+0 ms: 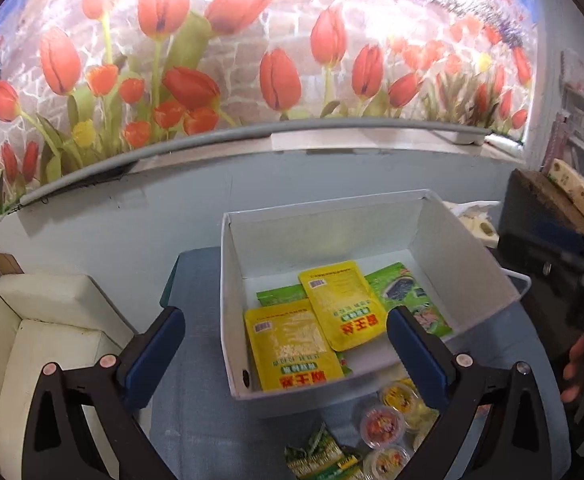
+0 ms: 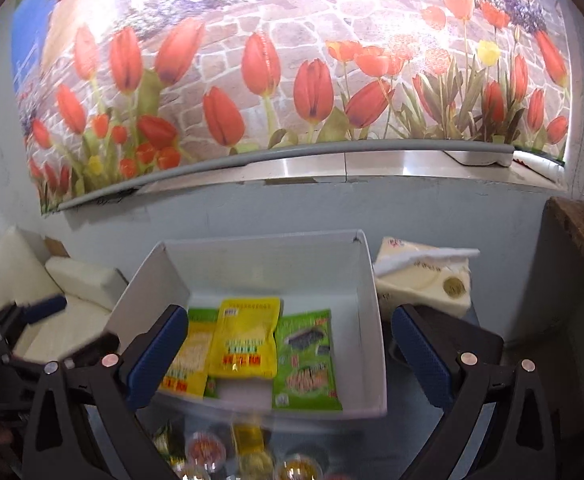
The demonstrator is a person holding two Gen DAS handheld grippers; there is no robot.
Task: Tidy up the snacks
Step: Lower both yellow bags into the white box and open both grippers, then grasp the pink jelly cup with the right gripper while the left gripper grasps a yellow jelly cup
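A white open box (image 1: 463, 240) stands on the blue-clothed table (image 1: 196, 408). Inside lie two yellow snack packets (image 1: 343, 304) and, partly under them, green packets (image 1: 399, 284). My left gripper (image 1: 286, 320) hovers open over the box's near left corner, nothing between its fingers. Small clear snack cups (image 1: 383, 424) and a green packet (image 1: 319, 456) lie on the table in front of the box. In the right wrist view the same box (image 2: 367, 320) holds a yellow packet (image 2: 248, 340) and a green packet (image 2: 307, 360). My right gripper (image 2: 288, 316) is open and empty above its near edge.
A tissue pack (image 2: 423, 280) sits right of the box. A white sofa (image 1: 52, 320) is at the left, and a dark cabinet (image 2: 579, 240) at the right. A person's hand (image 1: 575, 364) shows at the right edge. Several snack cups (image 2: 208, 450) lie near the front.
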